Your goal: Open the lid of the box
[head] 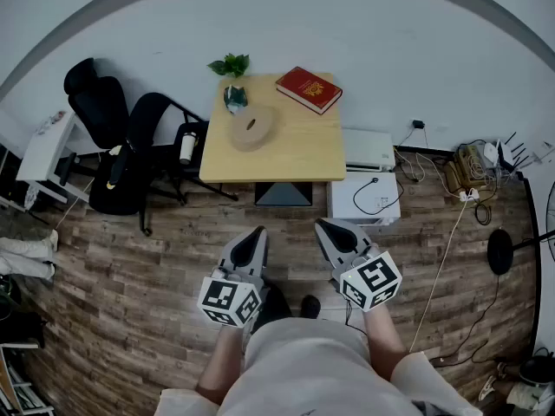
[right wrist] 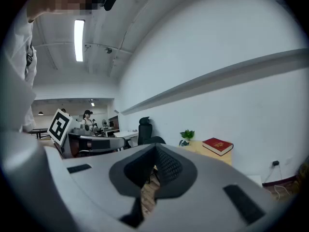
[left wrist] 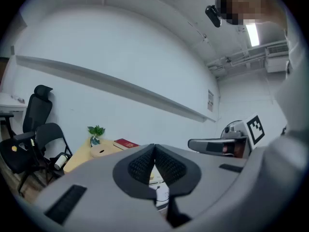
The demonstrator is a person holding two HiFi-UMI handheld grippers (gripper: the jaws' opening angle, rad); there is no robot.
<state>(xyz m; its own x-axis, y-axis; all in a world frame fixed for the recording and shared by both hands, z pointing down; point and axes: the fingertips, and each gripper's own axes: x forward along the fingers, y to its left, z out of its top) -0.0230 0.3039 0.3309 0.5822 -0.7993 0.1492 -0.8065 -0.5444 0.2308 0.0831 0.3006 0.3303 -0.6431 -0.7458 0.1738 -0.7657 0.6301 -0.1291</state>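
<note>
A round, flat wooden box [head: 252, 128] with a slot in its lid lies on the light wooden table [head: 295, 150], between a small potted plant [head: 231, 65] and a red book [head: 309, 89]. The lid sits down on it. My left gripper [head: 257, 232] and right gripper [head: 323, 225] hover side by side over the floor, well short of the table, both shut and empty. In the left gripper view the box [left wrist: 100, 152] lies far off beyond the shut left gripper [left wrist: 154, 146]. The right gripper view shows the book [right wrist: 217, 145] past the shut right gripper [right wrist: 155, 146].
Two black office chairs [head: 113, 137] stand left of the table, with a bottle [head: 186, 146] on one seat. White appliance boxes [head: 364, 193] sit on the floor to the table's right, with cables and a power strip [head: 468, 167] beyond. Wood-pattern floor lies between me and the table.
</note>
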